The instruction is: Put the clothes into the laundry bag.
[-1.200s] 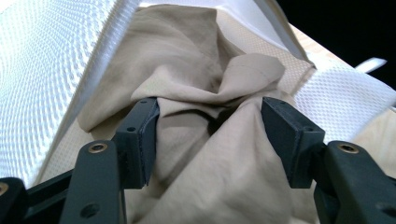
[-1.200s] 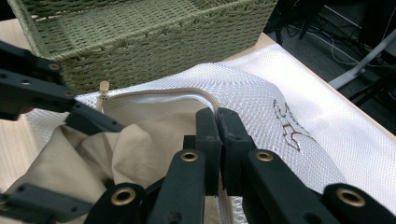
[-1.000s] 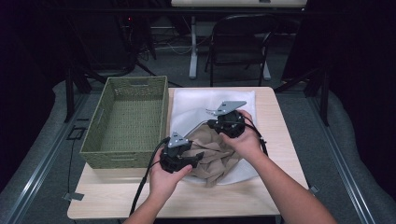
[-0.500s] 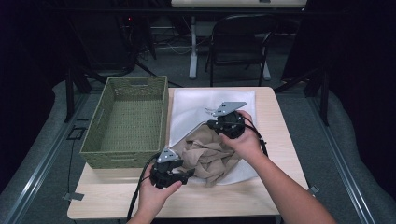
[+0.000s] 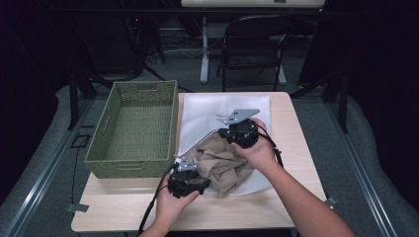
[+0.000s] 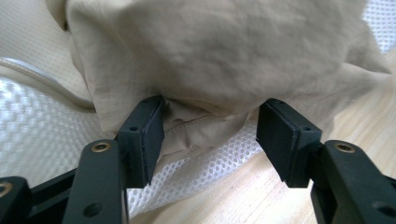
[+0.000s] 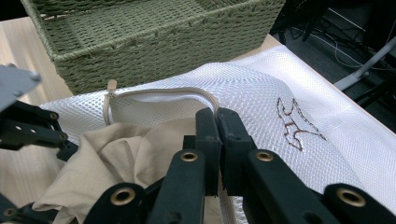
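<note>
Beige cloth [image 5: 220, 163] lies bunched on the table [image 5: 291, 197], partly inside a white mesh bag [image 5: 225, 106] beside the green basket [image 5: 136, 128]. The right gripper [image 7: 217, 116] is clamped on the bag's zipper edge [image 7: 159, 93]. The left gripper [image 6: 210, 130] stands half open, having just closed a little, with a cloth fold between its jaws, not yet pinched.

One green woven basket [image 5: 133, 129], one white mesh bag [image 5: 217, 111], one beige garment [image 5: 220, 160], two folding chairs [image 5: 253, 47]
</note>
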A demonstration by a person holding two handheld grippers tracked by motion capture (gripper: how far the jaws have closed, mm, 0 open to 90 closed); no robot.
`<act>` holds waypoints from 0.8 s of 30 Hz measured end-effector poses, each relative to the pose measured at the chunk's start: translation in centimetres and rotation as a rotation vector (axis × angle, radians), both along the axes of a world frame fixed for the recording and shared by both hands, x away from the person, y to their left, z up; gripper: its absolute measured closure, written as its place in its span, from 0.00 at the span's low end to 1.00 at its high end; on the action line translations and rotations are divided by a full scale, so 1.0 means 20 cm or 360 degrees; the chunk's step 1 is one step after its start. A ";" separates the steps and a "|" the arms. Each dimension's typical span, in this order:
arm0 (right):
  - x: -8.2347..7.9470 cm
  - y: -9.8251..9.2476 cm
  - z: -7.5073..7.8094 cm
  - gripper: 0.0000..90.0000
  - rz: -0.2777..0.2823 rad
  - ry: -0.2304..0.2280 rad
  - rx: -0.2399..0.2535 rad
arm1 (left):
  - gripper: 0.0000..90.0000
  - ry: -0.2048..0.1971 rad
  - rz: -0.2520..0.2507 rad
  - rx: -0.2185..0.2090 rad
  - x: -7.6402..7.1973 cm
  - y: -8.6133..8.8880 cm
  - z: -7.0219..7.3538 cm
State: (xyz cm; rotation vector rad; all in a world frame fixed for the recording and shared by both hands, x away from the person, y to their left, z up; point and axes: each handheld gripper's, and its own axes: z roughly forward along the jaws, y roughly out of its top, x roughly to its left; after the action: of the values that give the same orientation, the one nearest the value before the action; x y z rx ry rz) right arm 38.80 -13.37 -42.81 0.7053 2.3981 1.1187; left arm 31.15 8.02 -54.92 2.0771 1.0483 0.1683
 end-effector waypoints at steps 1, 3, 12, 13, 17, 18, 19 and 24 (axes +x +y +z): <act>0.00 0.00 0.00 0.97 -0.0001 0.0000 -0.0003 | 0.50 0.0012 -0.0003 0.0002 0.00 0.00 0.00; 0.00 0.00 -0.01 0.97 0.0003 0.0004 -0.0007 | 0.57 -0.0002 -0.0002 0.0007 0.00 -0.01 -0.01; -0.01 0.01 -0.02 0.97 0.0010 0.0010 0.0001 | 0.92 -0.0003 -0.0005 -0.0018 0.02 -0.04 -0.03; -0.01 0.01 -0.02 0.97 0.0010 0.0010 -0.0004 | 0.94 -0.0003 -0.0007 -0.0023 0.02 -0.04 -0.03; -0.01 0.02 -0.02 0.98 0.0023 0.0008 -0.0006 | 0.97 -0.0021 -0.0001 -0.0028 0.04 -0.06 -0.02; -0.01 0.02 -0.02 0.98 0.0024 0.0010 -0.0014 | 0.97 -0.0022 0.0014 -0.0046 0.05 -0.07 -0.02; -0.01 0.02 -0.02 0.98 0.0024 0.0011 -0.0014 | 0.97 -0.0029 0.0016 -0.0042 0.06 -0.07 -0.01; -0.02 0.02 -0.02 0.98 0.0032 0.0010 0.0003 | 0.97 -0.0045 0.0032 -0.0012 0.12 -0.10 0.00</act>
State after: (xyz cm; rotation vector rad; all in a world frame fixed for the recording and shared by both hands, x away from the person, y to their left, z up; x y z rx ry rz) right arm 38.41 -12.90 -43.20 0.6877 2.4152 1.1286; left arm 33.47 5.99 -54.89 2.0522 1.0512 0.2028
